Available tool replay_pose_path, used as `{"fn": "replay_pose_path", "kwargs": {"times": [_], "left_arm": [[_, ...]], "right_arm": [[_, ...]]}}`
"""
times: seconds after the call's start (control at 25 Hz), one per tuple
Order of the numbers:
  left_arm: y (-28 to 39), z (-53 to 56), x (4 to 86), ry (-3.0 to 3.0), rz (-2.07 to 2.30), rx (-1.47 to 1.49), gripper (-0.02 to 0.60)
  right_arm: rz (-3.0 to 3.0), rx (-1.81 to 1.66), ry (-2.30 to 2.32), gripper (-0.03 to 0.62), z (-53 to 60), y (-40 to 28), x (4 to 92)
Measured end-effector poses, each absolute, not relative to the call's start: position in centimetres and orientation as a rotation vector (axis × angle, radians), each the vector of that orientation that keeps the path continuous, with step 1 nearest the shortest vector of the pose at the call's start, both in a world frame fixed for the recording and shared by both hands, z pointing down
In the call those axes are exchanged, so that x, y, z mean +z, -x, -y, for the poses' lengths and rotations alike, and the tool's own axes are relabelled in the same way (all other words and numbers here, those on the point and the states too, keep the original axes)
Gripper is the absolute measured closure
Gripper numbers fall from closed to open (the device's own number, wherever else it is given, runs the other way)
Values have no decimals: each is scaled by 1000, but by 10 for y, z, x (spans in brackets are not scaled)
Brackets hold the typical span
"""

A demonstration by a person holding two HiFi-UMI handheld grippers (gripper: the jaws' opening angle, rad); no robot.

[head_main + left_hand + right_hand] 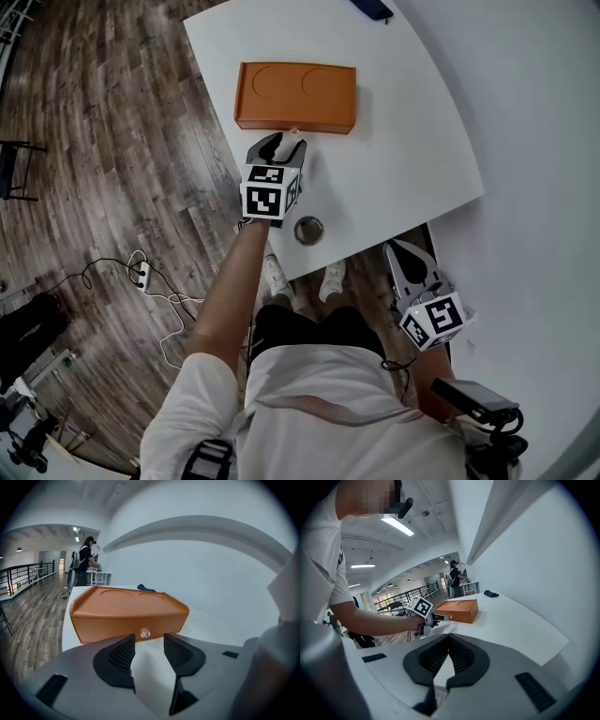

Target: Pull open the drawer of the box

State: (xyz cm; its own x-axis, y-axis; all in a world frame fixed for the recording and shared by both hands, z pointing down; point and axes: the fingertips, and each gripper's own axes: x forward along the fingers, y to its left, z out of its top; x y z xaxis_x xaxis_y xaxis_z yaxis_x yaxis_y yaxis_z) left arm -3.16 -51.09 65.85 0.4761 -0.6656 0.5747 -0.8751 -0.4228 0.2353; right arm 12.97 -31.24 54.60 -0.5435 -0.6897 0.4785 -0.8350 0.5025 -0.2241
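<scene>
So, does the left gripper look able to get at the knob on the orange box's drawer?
Probably yes. The left gripper has its jaws apart with nothing between them. The knob sits straight ahead, just beyond them on the front of the orange box, and only bare table lies between.

The orange box [295, 96] lay flat on the white table [394, 141], close to its left edge, one long side turned toward the person. Its top carried two shallow round recesses inside a raised rim. The drawer [126, 625] filled that near long side and sat closed — its front flush with the body — with a small clear knob [145, 633] at its middle, low on the panel.
</scene>
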Motion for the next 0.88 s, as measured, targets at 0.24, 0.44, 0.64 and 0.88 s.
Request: {"fn": "replay_pose_path", "kwargs": {"times": [0.24, 0.44, 0.64, 0.88], "left_arm": [[26, 524, 671, -2164, 1297, 532, 397], [28, 527, 672, -2123, 1354, 523, 403], [34, 528, 675, -2091, 1367, 534, 451], [30, 531, 676, -2079, 1358, 542, 492]], "right_arm": [[2414, 662, -1279, 591, 314, -132, 558], [2395, 692, -1292, 591, 315, -138, 566], [2401, 702, -1292, 591, 315, -136, 566], [2398, 718, -1298, 591, 314, -139, 568]]}}
